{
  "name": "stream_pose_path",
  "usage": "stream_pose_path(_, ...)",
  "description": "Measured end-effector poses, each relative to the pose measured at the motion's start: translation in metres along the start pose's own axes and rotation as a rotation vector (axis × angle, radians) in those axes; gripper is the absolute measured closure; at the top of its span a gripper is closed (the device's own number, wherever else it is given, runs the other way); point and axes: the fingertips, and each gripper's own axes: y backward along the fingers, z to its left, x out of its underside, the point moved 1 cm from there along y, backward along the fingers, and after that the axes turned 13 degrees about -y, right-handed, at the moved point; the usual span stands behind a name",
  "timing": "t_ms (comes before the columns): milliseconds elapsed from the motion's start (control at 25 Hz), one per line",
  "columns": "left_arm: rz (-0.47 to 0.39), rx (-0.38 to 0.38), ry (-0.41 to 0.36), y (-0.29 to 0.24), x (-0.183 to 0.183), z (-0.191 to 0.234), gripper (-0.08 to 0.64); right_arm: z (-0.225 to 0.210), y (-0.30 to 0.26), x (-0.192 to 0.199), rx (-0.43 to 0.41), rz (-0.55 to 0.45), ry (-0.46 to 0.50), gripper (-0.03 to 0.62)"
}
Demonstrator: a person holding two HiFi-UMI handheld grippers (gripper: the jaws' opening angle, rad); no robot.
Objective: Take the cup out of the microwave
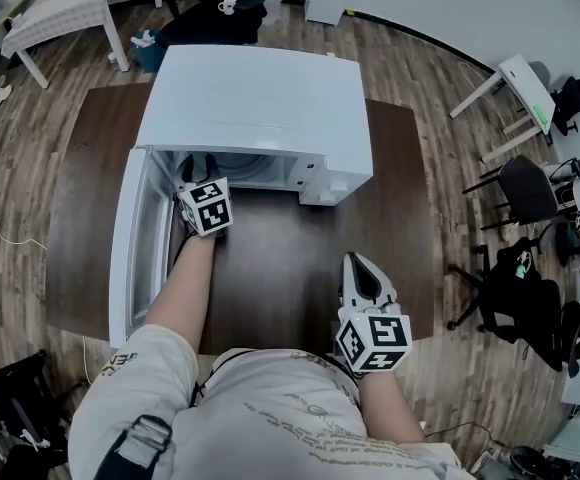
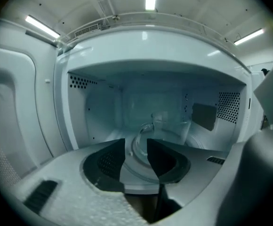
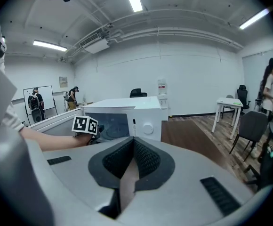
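Standing apart, the two dark padded jaws of the left gripper [image 2: 136,147] leave a clear gap with nothing pressed between them; through that gap shows the handle of the clear glass cup [image 2: 167,125], which sits a little beyond the tips and untouched. The cup stands upright on the round glass turntable [image 2: 137,166] in the middle of the cavity of the white box-shaped microwave [image 1: 260,98], so it is not yet out. From the head view, this gripper reaches into the oven's mouth, its marker cube [image 1: 208,206] just outside the opening, with the white microwave door [image 1: 130,238] swung wide open at the picture's left beside the person's bare forearm [image 1: 185,293]. The right gripper [image 3: 134,145] has its ribbed black jaws closed together at the tips with nothing held (a pale sliver of gap shows only lower down, behind the tips). It hangs over the near edge of the dark brown wooden table [image 1: 395,218], well apart from the microwave and to its right, pointing roughly towards the oven's control side. Around the table lies wood-plank flooring [image 1: 30,138].
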Motion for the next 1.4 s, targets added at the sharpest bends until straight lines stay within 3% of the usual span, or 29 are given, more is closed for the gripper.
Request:
stream_pose_path(840,0.02,0.049,-0.043,-0.05,0.008,0.002,0.413,-0.017,0.0,0.001,0.083,0.028,0.007,0.578)
stream_pose_path(1200,-0.008,0.034,-0.005,-0.061,0.003,0.01,0.416,-0.023,-0.006,0.006,0.097,0.044,0.003,0.578)
stream_pose_path(1400,-0.034,0.061,-0.022,-0.062,0.002,0.002,0.506,-0.023,-0.006,0.007,0.096,0.051,0.011,0.578)
